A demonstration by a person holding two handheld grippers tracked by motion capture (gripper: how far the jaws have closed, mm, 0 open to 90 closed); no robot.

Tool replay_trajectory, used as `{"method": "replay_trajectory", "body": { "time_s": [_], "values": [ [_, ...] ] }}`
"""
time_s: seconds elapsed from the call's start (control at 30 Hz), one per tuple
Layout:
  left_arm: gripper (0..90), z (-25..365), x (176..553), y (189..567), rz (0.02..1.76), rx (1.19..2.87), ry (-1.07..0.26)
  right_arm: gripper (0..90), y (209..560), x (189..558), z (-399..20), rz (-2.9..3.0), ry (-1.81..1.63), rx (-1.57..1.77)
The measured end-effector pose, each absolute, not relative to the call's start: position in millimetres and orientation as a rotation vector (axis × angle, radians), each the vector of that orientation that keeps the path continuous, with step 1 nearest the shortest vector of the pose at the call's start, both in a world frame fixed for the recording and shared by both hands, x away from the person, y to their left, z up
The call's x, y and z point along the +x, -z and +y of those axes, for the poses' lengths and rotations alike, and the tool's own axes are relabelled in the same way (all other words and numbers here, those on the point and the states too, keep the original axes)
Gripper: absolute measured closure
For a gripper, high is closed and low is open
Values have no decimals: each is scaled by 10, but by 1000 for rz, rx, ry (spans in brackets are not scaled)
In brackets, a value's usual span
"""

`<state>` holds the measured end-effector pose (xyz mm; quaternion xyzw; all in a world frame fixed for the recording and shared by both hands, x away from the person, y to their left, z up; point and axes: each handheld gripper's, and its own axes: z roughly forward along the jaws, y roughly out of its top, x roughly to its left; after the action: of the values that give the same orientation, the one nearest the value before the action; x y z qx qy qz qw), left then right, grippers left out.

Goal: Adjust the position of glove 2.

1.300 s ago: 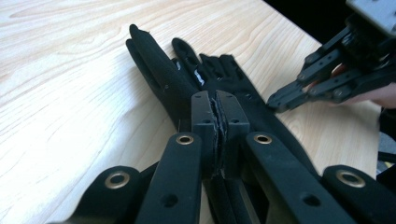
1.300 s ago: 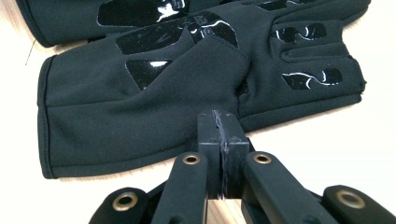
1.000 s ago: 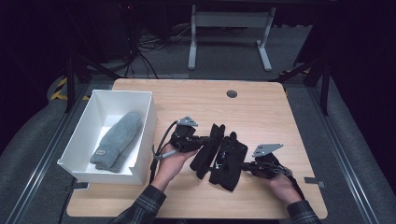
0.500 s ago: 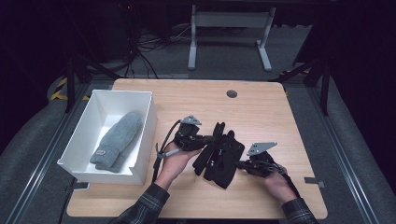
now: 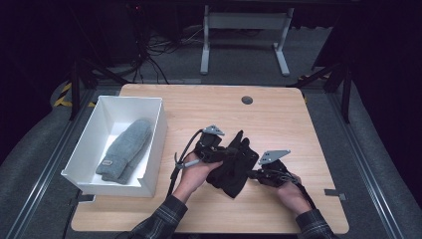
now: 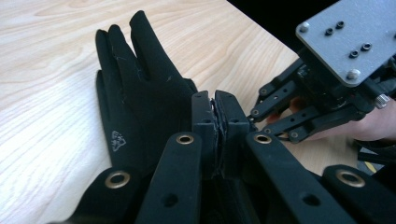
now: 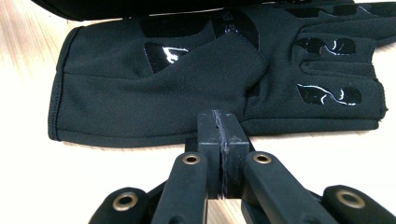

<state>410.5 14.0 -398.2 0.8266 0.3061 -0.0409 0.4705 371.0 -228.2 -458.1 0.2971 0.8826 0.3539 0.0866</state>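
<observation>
Left tool (image 5: 230, 153) is clenched on the black glove (image 5: 234, 169); right tool (image 7: 218, 122), clenched, grasps nothing. If the left pinch is thin, the glove could slip onto the tabletop (image 5: 278, 114).

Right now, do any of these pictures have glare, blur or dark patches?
High view: the table is lit, the floor around it nearly black. Right gripper view: shiny patches on the black glove catch glare; the wood beneath looks washed out. Left gripper view: the glove is sharp, the near fingers slightly soft.

high: overhead, far | tongs views: close, level | shared: black glove (image 5: 233, 167)
</observation>
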Motion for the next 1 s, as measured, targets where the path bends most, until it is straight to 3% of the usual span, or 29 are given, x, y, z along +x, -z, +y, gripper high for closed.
{"method": "replay_trajectory", "body": {
  "time_s": [0.73,1.0],
  "values": [
    [878,-137,4049,4289,740,2122,145,900,4608,3759,-2068,2623,-1094,836],
    [852,-228,4025,4434,726,2177,140,896,4518,3709,-2289,2579,-1087,887]
  ]
}}
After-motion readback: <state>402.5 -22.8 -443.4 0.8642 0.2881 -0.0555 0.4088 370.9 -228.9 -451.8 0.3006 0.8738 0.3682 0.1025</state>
